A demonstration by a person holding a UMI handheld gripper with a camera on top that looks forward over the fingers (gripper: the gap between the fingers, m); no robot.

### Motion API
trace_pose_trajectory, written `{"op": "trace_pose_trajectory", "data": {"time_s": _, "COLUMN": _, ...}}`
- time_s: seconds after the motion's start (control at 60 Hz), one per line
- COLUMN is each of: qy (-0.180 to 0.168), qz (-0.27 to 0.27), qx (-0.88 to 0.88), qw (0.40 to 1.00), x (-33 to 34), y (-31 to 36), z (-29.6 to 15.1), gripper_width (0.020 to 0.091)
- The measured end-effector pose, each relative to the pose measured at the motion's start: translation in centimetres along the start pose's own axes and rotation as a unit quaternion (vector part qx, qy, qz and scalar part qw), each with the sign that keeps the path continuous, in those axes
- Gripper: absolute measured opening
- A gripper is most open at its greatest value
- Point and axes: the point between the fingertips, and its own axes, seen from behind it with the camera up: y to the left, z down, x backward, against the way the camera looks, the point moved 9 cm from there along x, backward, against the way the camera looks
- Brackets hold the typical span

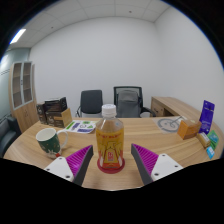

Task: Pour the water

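I see the bottle (110,144) standing upright on the desk (150,135), its long axis vertical, directly between the fingers of the claw (112,163). The claw is released: a gap shows at either side of the bottle. The mug (48,141), the likely pour target, stands on the desk to the left of the bottle, near it but not touching.

- Bottle (110,145) stands on table (150,136), betw. gripper (111,164) fingers, gap each side.
- Mug (48,141) left of bottle, near, on table.
- Book (80,127) behind-left of bottle, beyond mug.
- Tissue box (187,127) right of bottle, well apart.
- Two chairs (128,101) behind bottle, past table's far edge.
- Cabinet (21,95) far left of bottle, at wall.
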Motion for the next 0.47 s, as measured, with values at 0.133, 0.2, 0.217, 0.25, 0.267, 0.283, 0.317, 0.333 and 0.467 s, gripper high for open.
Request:
{"op": "trace_pose_trajectory", "data": {"time_s": 0.133, "qy": 0.0, "qz": 0.011, "qx": -0.003, "qw": 1.0, "x": 7.5, "y": 2.7, "z": -2.0, "gripper_width": 0.0843}}
{"op": "trace_pose_trajectory", "data": {"time_s": 0.2, "qy": -0.001, "qz": 0.013, "qx": -0.015, "qw": 1.0, "x": 11.7, "y": 5.2, "z": -3.1, "gripper_width": 0.0842}}
{"op": "trace_pose_trajectory", "data": {"time_s": 0.217, "qy": -0.003, "qz": 0.013, "qx": -0.018, "qw": 1.0, "x": 12.7, "y": 5.9, "z": -3.4, "gripper_width": 0.0844}}
{"op": "trace_pose_trajectory", "data": {"time_s": 0.25, "qy": -0.006, "qz": 0.013, "qx": -0.023, "qw": 1.0, "x": 14.9, "y": 7.3, "z": -4.1, "gripper_width": 0.0842}}
{"op": "trace_pose_trajectory", "data": {"time_s": 0.267, "qy": -0.006, "qz": 0.014, "qx": -0.024, "qw": 1.0, "x": 16.0, "y": 7.9, "z": -4.4, "gripper_width": 0.0841}}
{"op": "trace_pose_trajectory", "data": {"time_s": 0.283, "qy": -0.007, "qz": 0.018, "qx": -0.024, "qw": 1.0, "x": 17.0, "y": 8.6, "z": -4.8, "gripper_width": 0.0843}}
{"op": "trace_pose_trajectory", "data": {"time_s": 0.317, "qy": -0.01, "qz": 0.025, "qx": -0.026, "qw": 0.999, "x": 19.0, "y": 9.9, "z": -5.3, "gripper_width": 0.0843}}
{"op": "trace_pose_trajectory", "data": {"time_s": 0.333, "qy": -0.01, "qz": 0.029, "qx": -0.027, "qw": 0.999, "x": 20.0, "y": 10.5, "z": -5.5, "gripper_width": 0.0841}}
{"op": "trace_pose_trajectory", "data": {"time_s": 0.467, "qy": -0.019, "qz": 0.04, "qx": -0.039, "qw": 0.998, "x": 27.2, "y": 14.7, "z": -7.0, "gripper_width": 0.084}}
